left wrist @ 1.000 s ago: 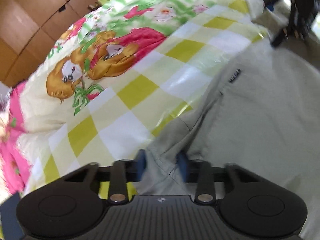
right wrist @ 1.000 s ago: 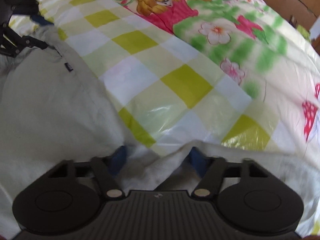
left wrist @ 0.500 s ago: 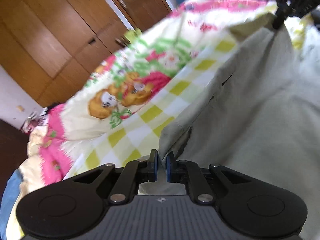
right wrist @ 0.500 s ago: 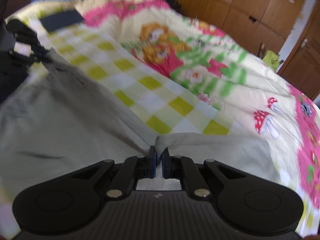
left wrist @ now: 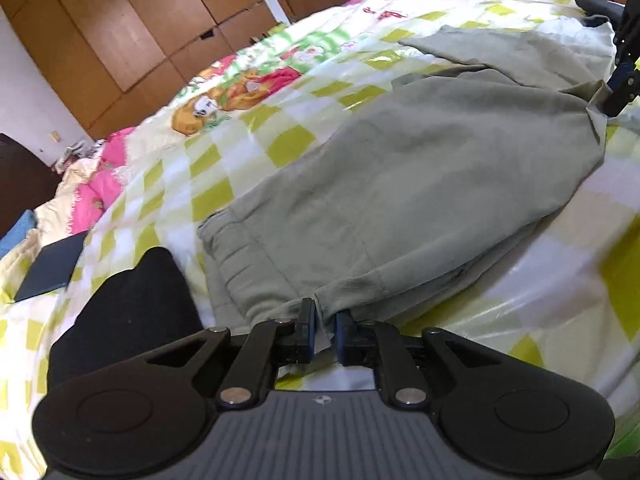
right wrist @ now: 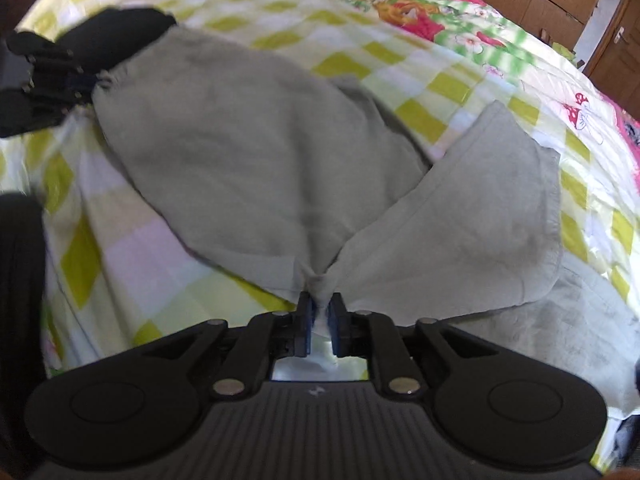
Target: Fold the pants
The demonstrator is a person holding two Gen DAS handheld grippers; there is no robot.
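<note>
My left gripper [left wrist: 323, 330] and right gripper [right wrist: 320, 322] are letting go of the grey-green pants [left wrist: 400, 184], lying on the bed [left wrist: 248, 152]. The top layer is maybe sliding off, spoiling my fold.

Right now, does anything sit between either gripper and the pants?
Nothing visible. The pants are bunched between the jaws of the right gripper and the left gripper, both opening.
</note>
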